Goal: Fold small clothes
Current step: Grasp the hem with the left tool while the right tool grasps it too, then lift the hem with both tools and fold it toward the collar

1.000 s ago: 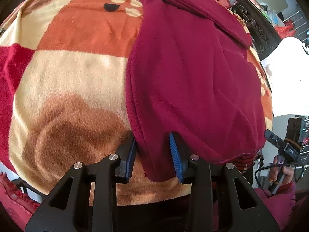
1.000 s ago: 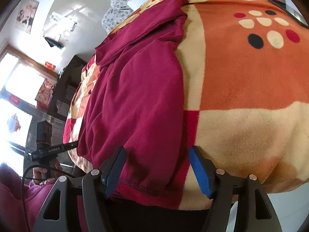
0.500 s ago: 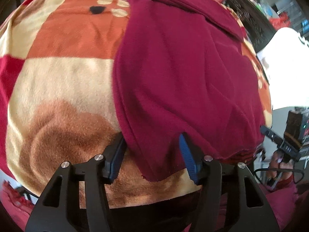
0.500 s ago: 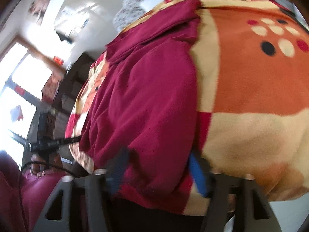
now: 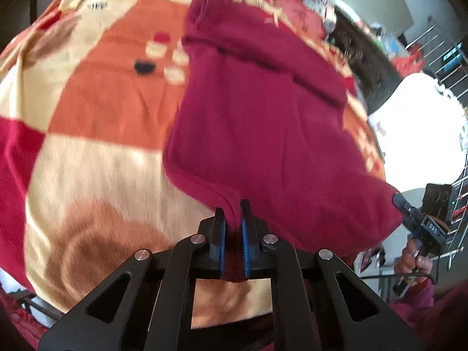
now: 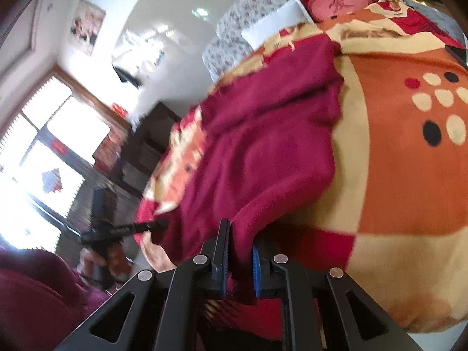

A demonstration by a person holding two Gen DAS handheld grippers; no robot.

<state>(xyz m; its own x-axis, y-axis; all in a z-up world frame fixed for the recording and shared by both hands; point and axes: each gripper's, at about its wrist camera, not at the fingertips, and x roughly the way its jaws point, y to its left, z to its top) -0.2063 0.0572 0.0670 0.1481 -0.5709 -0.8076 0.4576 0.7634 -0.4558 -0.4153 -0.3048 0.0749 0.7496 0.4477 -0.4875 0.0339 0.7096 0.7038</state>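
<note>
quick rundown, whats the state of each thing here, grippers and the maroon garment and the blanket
left gripper: shut on the garment's near hem
right gripper: jaws closing, near hem pinched between the pads
maroon garment: spread on the blanket, near edge gathered and raised at both grippers, far end folded over
blanket: spread flat under the garment

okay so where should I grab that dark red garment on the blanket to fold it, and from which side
Take the dark red garment by its near hem, one corner per gripper, coming from the blanket's near edge. That hem lies closest and free. The left gripper is shut on one corner; the right gripper is closing on the other.
</note>
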